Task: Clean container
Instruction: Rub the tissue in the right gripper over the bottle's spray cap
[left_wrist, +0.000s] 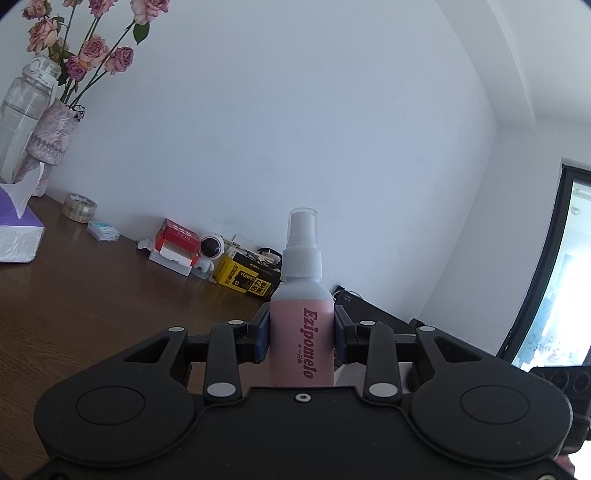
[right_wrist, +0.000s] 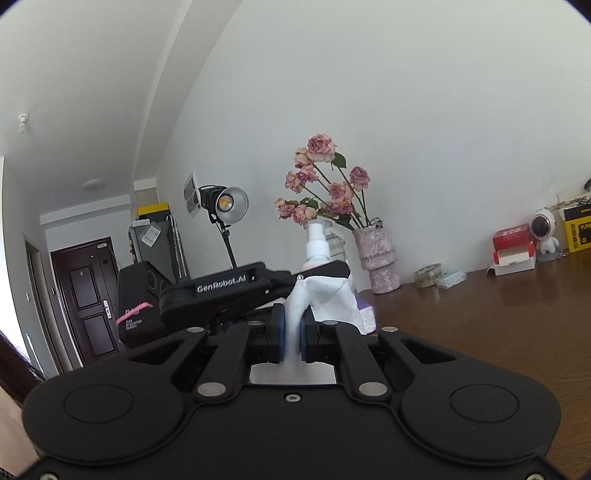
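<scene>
The left hand-held gripper (left_wrist: 302, 334) clamps the upright spray bottle (left_wrist: 301, 314).

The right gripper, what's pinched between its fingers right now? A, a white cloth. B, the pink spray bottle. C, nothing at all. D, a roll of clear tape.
A: in the right wrist view the right gripper is shut on a white cloth bunched up between its blue pads, while the pink spray bottle sits upright in the left gripper.
</scene>
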